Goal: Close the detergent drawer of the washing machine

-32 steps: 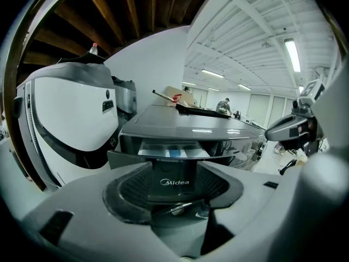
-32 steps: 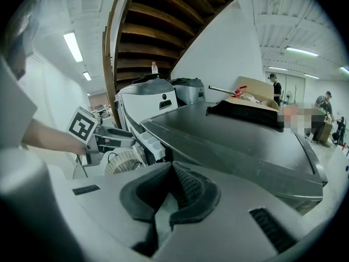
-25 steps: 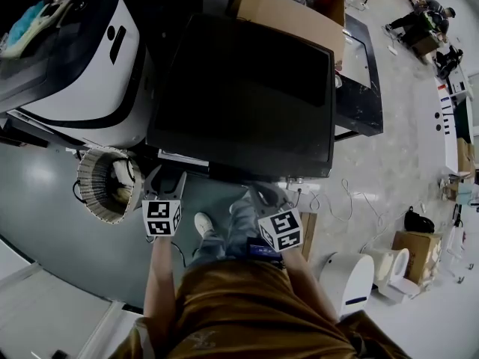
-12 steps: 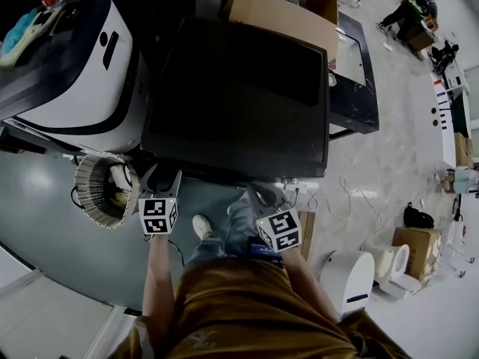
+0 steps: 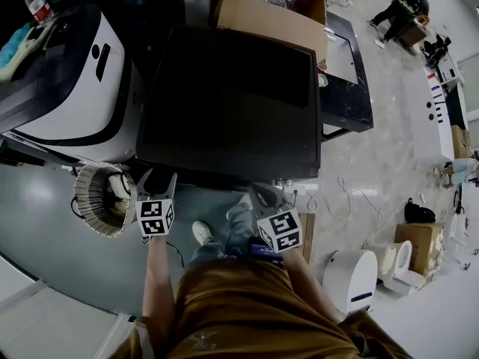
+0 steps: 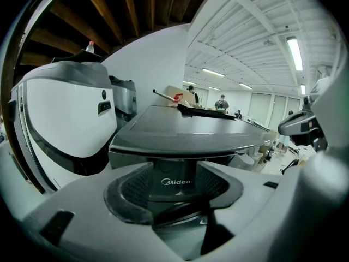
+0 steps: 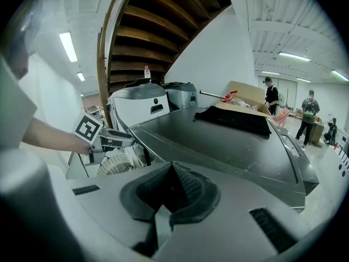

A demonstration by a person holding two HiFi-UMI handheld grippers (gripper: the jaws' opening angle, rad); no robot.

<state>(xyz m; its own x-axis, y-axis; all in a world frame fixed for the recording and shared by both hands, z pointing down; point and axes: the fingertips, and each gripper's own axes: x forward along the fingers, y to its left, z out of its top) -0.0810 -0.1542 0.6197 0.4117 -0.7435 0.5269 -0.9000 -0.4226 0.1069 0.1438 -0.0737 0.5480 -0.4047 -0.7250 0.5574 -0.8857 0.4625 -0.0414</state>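
The dark grey washing machine [image 5: 232,103] fills the middle of the head view, its flat lid matt, hard and faintly dusty, with a rumpled black cloth [image 7: 234,119] lying at its far end. To its left stands a white, round-shouldered appliance [image 5: 71,73] of glossy plastic with black trim. Behind it is an open cardboard box [image 5: 273,17], and by the person's left side a round ribbed basket [image 5: 97,193]. The detergent drawer [image 6: 175,182] appears to be the dark panel with the Midea badge under the lid's front lip, at the upper left of the front. How far out it stands cannot be told. It is probably a light, stiff plastic tray on rails, smooth and poor to pinch, so it is best pushed flat and square at the middle of its face, or it may bind. The left gripper [image 5: 158,183] hovers just before that panel with its ribbed dark pads [image 6: 131,187] spread apart and nothing between them. The right gripper [image 7: 170,173] hangs to the right with its pads pressed together, empty.
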